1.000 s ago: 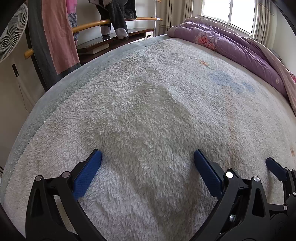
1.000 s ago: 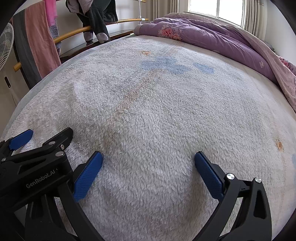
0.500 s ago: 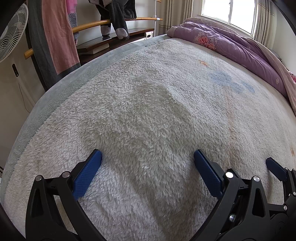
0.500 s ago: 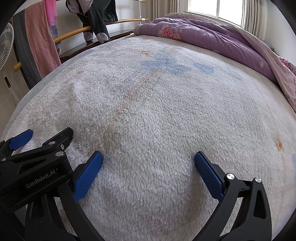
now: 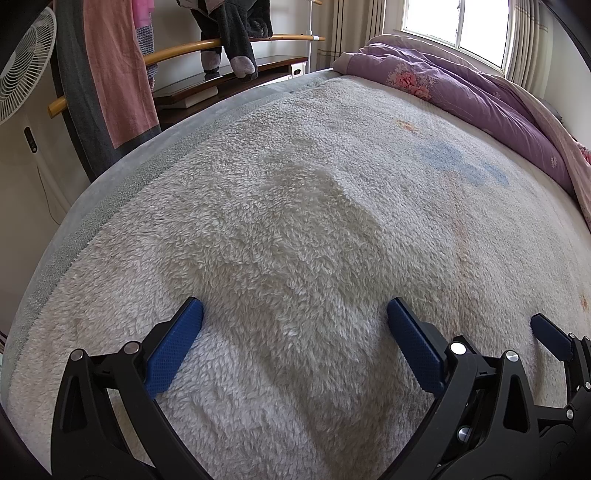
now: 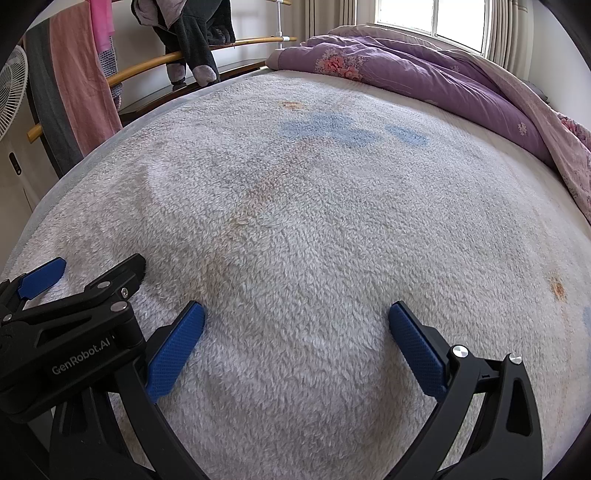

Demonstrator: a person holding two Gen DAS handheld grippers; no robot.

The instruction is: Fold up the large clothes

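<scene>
A bed is covered by a fluffy white fleece blanket (image 5: 314, 221) with faint blue and orange marks; it also fills the right wrist view (image 6: 314, 221). My left gripper (image 5: 295, 321) is open and empty, low over the blanket's near part. My right gripper (image 6: 295, 321) is open and empty, just to the right of the left one. The right gripper's fingertip (image 5: 546, 332) shows at the left view's right edge, and the left gripper's body (image 6: 74, 325) at the right view's left edge. No loose garment lies on the bed.
A purple flowered quilt (image 5: 461, 88) is bunched along the bed's far right under a window. A wooden rail (image 5: 177, 51) at the far left holds a pink towel (image 5: 118, 66) and a dark grey garment (image 5: 236, 22). A white fan (image 5: 22, 74) stands at the left.
</scene>
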